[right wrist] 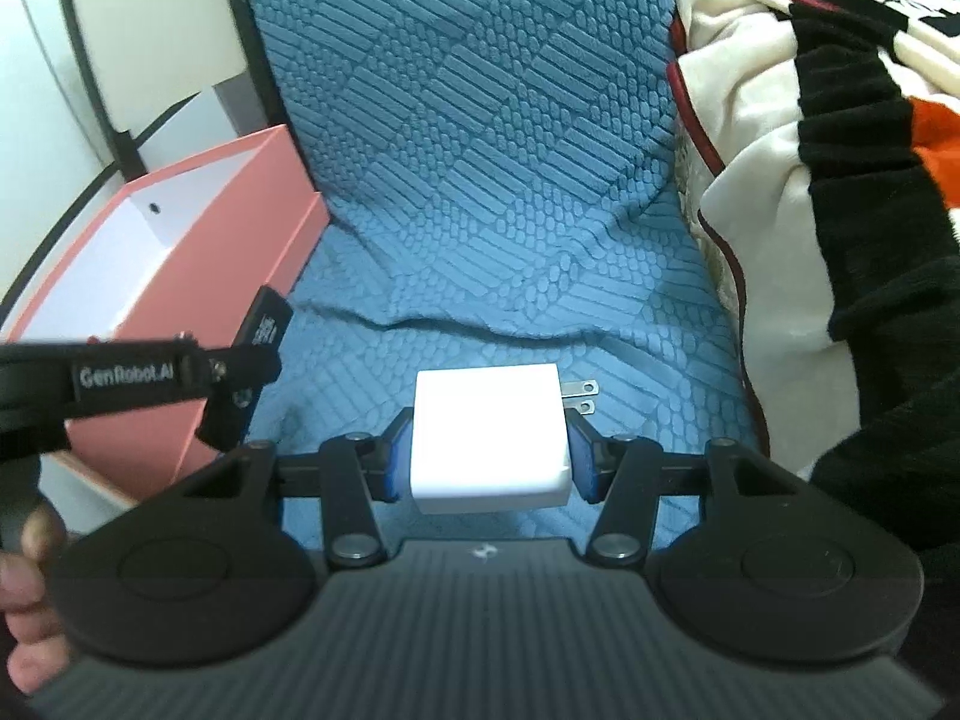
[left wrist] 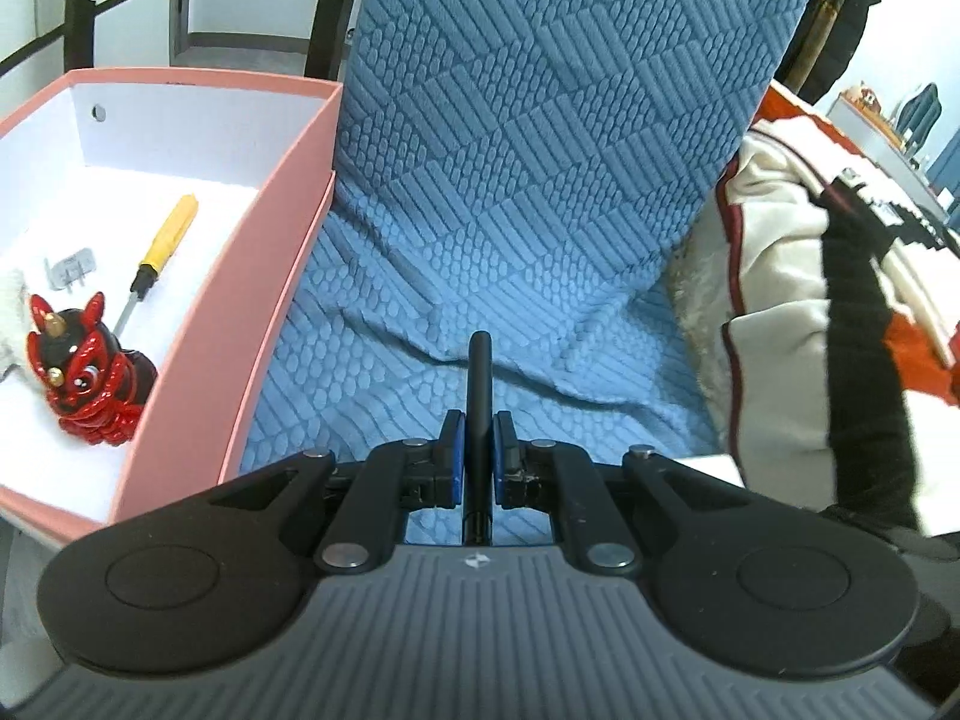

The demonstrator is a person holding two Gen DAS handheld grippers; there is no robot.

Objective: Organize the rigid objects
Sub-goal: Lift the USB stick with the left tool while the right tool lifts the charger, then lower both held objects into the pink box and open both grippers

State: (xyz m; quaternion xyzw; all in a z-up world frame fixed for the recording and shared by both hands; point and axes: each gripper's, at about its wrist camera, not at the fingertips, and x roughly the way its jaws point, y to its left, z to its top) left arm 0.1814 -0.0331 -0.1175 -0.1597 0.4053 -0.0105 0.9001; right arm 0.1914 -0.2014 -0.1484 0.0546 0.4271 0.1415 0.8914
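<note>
My left gripper is shut on a thin black card-like piece, which I see edge-on and standing up between the blue pads. The right wrist view shows that same flat black piece at the left, beside the pink box. My right gripper is shut on a white charger block whose two metal prongs point right. Both hang above the blue textured cover. The pink box holds a yellow-handled screwdriver, a red figurine and a small grey plug piece.
A white, black and orange blanket is heaped on the right of the blue cover. A black-framed chair stands behind the box. A person's fingers show at the lower left of the right wrist view.
</note>
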